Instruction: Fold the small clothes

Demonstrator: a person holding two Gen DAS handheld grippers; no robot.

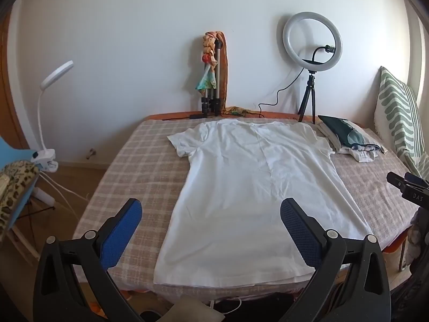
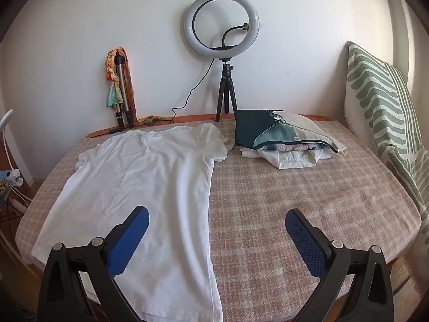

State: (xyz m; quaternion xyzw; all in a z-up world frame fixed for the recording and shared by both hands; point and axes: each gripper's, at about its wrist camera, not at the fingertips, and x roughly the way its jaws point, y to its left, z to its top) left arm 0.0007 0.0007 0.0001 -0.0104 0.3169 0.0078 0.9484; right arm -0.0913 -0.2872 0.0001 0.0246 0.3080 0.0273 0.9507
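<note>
a white t-shirt (image 1: pixel 241 187) lies flat on a checked table (image 2: pixel 308 201); left gripper (image 1: pixel 210 212) and right gripper (image 2: pixel 217 220) hover wide open, holding nothing.

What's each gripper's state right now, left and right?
Left gripper: open, empty, above the near hem of the white T-shirt.
Right gripper: open, empty, over the shirt's right edge and the checked cloth.

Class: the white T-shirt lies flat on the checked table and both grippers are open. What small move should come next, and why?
Probably lower the right gripper onto the T-shirt at its near right edge and close on it. The shirt lies spread and unfolded, and neither this nor the left gripper holds anything.
</note>
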